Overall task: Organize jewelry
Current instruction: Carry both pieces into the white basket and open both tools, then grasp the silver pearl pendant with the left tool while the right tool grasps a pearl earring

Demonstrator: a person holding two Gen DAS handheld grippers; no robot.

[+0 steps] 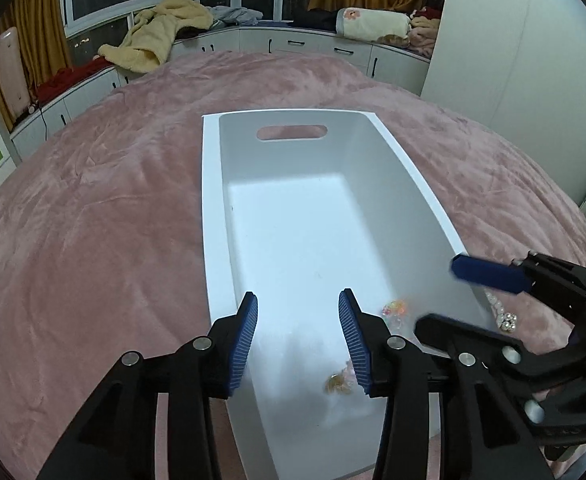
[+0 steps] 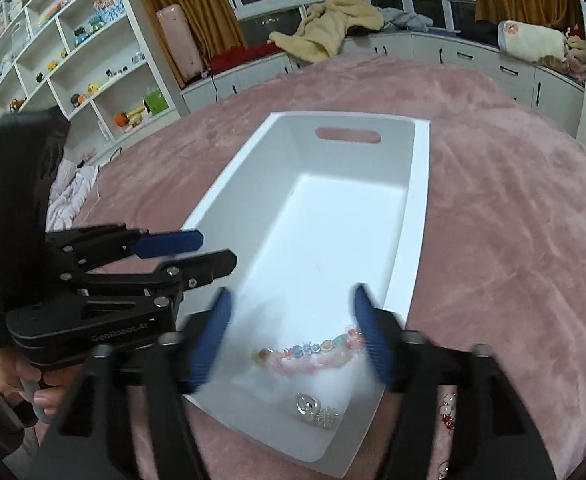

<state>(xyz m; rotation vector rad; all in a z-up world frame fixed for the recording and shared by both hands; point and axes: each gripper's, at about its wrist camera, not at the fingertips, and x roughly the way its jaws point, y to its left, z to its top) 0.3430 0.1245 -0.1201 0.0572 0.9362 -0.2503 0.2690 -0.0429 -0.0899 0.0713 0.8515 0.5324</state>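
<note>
"GenRobot.AI" reads on my left gripper [image 2: 197,256] body (smaller label beside it illegible). Both grippers gape wide, holding nothing. White bin [image 2: 419,208] on pink blanket [image 2: 513,240]. Beaded bracelet [image 2: 313,354] lies inside, between my right gripper [image 2: 291,338] tips; silver charms [image 2: 317,410] at 6 o'clock below it. Pearl piece [image 1: 503,316] outside the bin, 3 o'clock of my left fingers [image 1: 247,344].

- My left gripper [image 1: 298,334]: matt black plastic arms, ribbed blue rubbery pads, shiny metal pins at the joints.
- My right gripper [image 2: 291,330] looks the same, just blurry.
- White bin [image 2: 417,216]: smooth plastic with a soft sheen.
- Pink blanket [image 1: 93,216]: fuzzy plush cloth, matt.
- Bead bracelet [image 2: 313,354]: glossy, translucent pastel beads.
- Silver brooch [image 2: 317,410]: sparkly metal.
</note>
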